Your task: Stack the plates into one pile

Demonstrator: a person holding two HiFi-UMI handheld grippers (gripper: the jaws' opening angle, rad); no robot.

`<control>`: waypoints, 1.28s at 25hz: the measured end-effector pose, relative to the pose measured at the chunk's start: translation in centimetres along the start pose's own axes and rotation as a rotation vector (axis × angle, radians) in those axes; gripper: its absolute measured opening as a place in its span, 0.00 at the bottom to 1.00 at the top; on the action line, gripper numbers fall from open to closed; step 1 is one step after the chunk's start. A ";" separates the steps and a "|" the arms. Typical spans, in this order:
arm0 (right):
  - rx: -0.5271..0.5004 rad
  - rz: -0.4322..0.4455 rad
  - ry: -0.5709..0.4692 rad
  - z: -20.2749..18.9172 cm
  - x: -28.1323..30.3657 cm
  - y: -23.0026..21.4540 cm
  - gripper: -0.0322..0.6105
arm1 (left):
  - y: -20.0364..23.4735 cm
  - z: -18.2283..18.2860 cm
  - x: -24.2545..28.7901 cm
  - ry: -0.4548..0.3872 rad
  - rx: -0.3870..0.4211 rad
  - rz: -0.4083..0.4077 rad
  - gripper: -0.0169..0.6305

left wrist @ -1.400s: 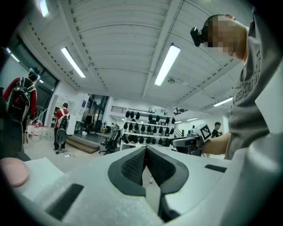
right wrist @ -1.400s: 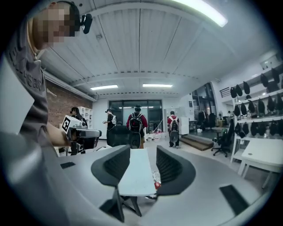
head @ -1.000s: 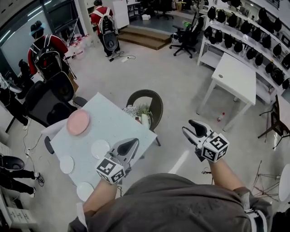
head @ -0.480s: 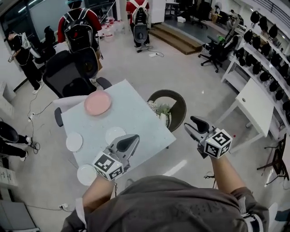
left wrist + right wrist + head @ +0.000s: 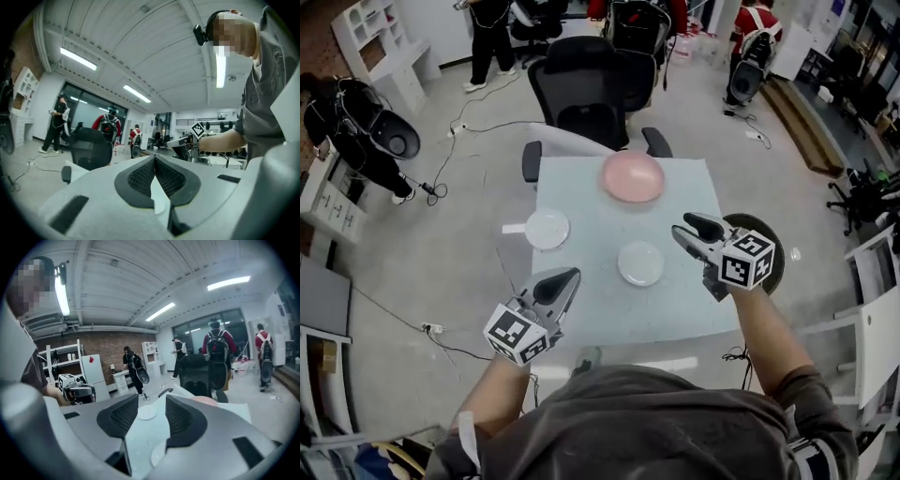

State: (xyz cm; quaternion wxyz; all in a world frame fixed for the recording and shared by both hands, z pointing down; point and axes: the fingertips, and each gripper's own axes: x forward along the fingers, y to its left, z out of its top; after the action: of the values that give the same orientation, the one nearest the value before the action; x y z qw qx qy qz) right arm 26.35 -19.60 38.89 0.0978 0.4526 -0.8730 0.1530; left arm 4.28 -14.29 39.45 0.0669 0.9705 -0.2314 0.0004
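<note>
Left gripper (image 5: 566,278) is seen shut and empty, right gripper (image 5: 690,226) is seen wide open and empty, and 1 pink plate (image 5: 632,175) and 2 white plates (image 5: 547,228) are spread apart on the table (image 5: 581,309).

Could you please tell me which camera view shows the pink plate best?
The head view: the pink plate lies whole at the table's far end. The right gripper view shows only a pink sliver behind one jaw; the left gripper view misses it.

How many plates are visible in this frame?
3: the pink plate at the table's far edge, the left white plate at its left edge, the central white plate near the middle. Others may be hidden behind the left gripper.
</note>
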 end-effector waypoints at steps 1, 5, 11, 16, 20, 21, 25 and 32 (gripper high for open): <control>0.006 0.032 0.020 -0.2 3.1 0.4 0.32 | 1.8 -0.5 -1.4 0.003 -0.005 0.034 0.04; 0.019 0.124 0.111 -2.0 14.9 2.0 0.32 | 8.6 -2.7 -6.5 0.015 -0.036 0.157 0.04; 0.071 0.180 0.252 -7.1 28.5 2.8 0.32 | 17.0 -6.0 -11.6 0.034 -0.092 0.275 0.04; 0.090 0.157 0.367 -12.3 35.5 1.6 0.32 | 21.3 -8.1 -13.5 0.038 -0.128 0.318 0.04; 0.133 0.127 0.435 -16.1 38.8 0.7 0.32 | 23.2 -10.3 -14.7 0.057 -0.160 0.337 0.04; 0.134 0.121 0.450 -17.0 39.5 0.7 0.32 | 23.5 -10.9 -14.9 0.062 -0.168 0.340 0.04; 0.124 0.090 0.519 -20.1 41.5 0.0 0.33 | 24.4 -12.6 -15.5 0.073 -0.195 0.349 0.04; 0.096 -0.009 0.637 -24.0 42.8 -0.8 0.37 | 25.0 -14.6 -16.0 0.085 -0.232 0.356 0.04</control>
State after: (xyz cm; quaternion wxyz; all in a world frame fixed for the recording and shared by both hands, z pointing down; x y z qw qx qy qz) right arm 3.39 -44.05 74.67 0.3453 0.3901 -0.7882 0.3277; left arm -20.79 -27.35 56.62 0.1870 0.8992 -0.3947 0.0266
